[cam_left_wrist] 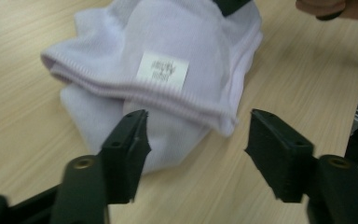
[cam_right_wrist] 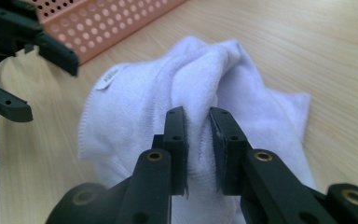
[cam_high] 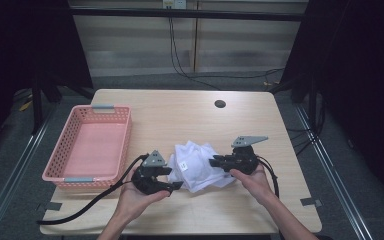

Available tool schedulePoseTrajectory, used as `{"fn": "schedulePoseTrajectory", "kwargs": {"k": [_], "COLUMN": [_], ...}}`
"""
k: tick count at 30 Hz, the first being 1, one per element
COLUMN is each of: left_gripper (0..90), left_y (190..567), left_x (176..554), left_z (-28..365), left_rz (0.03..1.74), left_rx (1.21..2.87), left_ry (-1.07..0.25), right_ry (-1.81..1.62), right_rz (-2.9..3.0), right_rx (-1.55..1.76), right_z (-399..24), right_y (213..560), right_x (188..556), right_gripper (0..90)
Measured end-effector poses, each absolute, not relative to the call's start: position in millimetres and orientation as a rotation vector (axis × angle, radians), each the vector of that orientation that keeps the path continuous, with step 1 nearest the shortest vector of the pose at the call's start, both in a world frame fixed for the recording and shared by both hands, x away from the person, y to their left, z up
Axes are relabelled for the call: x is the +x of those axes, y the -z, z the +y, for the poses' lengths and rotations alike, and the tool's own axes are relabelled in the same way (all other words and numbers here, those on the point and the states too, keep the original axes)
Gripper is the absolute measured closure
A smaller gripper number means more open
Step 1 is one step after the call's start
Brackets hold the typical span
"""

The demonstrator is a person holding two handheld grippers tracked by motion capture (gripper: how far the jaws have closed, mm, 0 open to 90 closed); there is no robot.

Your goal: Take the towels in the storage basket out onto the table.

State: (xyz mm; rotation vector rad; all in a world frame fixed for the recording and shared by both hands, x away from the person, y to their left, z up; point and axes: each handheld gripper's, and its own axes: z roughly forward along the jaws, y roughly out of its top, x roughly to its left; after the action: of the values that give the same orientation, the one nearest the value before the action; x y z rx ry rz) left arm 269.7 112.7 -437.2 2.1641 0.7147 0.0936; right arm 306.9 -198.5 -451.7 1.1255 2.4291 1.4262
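Near the table's [cam_high: 180, 112] front edge, the right gripper [cam_right_wrist: 198, 140] already pinches the white cloth [cam_high: 197, 165], the left gripper [cam_left_wrist: 196, 144] gapes unclamped at its edge, and the pink basket [cam_high: 70, 172] sits empty.

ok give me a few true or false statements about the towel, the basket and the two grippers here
1. The right gripper is shut on a fold of the white towel. True.
2. The left gripper clamps the towel. False: its jaws stand apart, with the towel's edge between them and the pads not pressing it.
3. The towel lies in the pink basket. False: it lies bunched on the table, to the right of the basket.
4. A small label shows on the towel. True.
5. The basket holds folded cloths. False: it is empty.
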Motion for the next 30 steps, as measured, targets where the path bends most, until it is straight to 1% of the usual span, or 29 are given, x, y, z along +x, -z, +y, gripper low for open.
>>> {"fn": "schedulePoseTrajectory", "kwargs": {"k": [1, 2, 4, 6, 7, 9, 10, 12, 13, 14, 15, 17, 18, 19, 20, 22, 23, 25, 26, 27, 28, 29, 30], "left_gripper": [45.8, 47.7, 48.8, 49.7, 49.7, 48.8, 48.3, 54.6, 55.3, 61.6, 66.0, 70.0, 70.9, 70.0, 66.9, 58.1, 53.6, 53.3, 55.3, 55.3, 59.3, 63.7, 69.1], "left_y": [443, 448, 454, 459, 462, 462, 462, 464, 466, 467, 468, 469, 469, 468, 468, 466, 466, 468, 468, 470, 471, 472, 472], "left_x": [268, 267, 270, 274, 278, 283, 286, 292, 295, 296, 298, 300, 301, 301, 302, 303, 303, 308, 308, 309, 310, 309, 308], "left_z": [114, 114, 109, 105, 102, 96, 93, 88, 86, 85, 85, 85, 85, 84, 82, 78, 77, 69, 69, 67, 66, 65, 64], "left_rz": [0.726, 0.734, 0.748, 0.750, 0.764, 0.741, 0.733, 0.718, 0.716, 0.702, 0.695, 0.685, 0.680, 0.681, 0.677, 0.686, 0.686, 0.703, 0.703, 0.695, 0.692, 0.686, 0.676], "left_rx": [2.141, 2.138, 2.143, 2.107, 2.107, 2.124, 2.129, 2.121, 2.107, 2.108, 2.112, 2.090, 2.082, 2.076, 2.073, 2.064, 2.067, 2.064, 2.064, 2.075, 2.079, 2.080, 2.093], "left_ry": [-0.070, -0.078, -0.101, -0.107, -0.114, -0.104, -0.113, -0.117, -0.100, -0.096, -0.097, -0.052, -0.051, -0.045, -0.032, -0.031, -0.043, -0.070, -0.070, -0.079, -0.085, -0.076, -0.096], "right_ry": [-1.424, -1.412, -1.380, -1.368, -1.375, -1.369, -1.368, -1.389, -1.390, -1.422, -1.448, -1.476, -1.489, -1.502, -1.495, -1.457, -1.436, -1.452, -1.452, -1.475, -1.475, -1.470, -1.433], "right_rz": [2.430, 2.436, 2.447, 2.461, 2.460, 2.439, 2.439, 2.421, 2.411, 2.398, 2.374, 2.378, 2.393, 2.410, 2.423, 2.453, 2.463, 2.461, 2.461, 2.458, 2.462, 2.464, 2.475], "right_rx": [1.137, 1.168, 1.209, 1.210, 1.203, 1.183, 1.182, 1.140, 1.127, 1.102, 1.062, 1.012, 0.988, 0.958, 0.957, 0.956, 0.965, 0.999, 0.999, 1.019, 1.028, 1.032, 1.023], "right_z": [-200, -203, -205, -207, -208, -209, -209, -208, -207, -206, -204, -198, -195, -189, -185, -177, -173, -170, -170, -168, -169, -169, -169], "right_y": [454, 458, 464, 468, 468, 464, 462, 455, 452, 447, 441, 434, 431, 430, 431, 437, 443, 450, 450, 455, 456, 457, 457], "right_x": [308, 310, 312, 313, 313, 311, 310, 305, 304, 301, 298, 294, 294, 294, 297, 302, 306, 311, 311, 314, 315, 315, 315], "right_gripper": [77.9, 77.9, 76.9, 75.0, 72.7, 61.3, 58.8, 53.8, 52.5, 54.6, 57.5, 58.0, 57.3, 56.0, 54.1, 52.3, 48.8, 44.6, 44.6, 42.5, 45.2, 50.7, 54.2]}}
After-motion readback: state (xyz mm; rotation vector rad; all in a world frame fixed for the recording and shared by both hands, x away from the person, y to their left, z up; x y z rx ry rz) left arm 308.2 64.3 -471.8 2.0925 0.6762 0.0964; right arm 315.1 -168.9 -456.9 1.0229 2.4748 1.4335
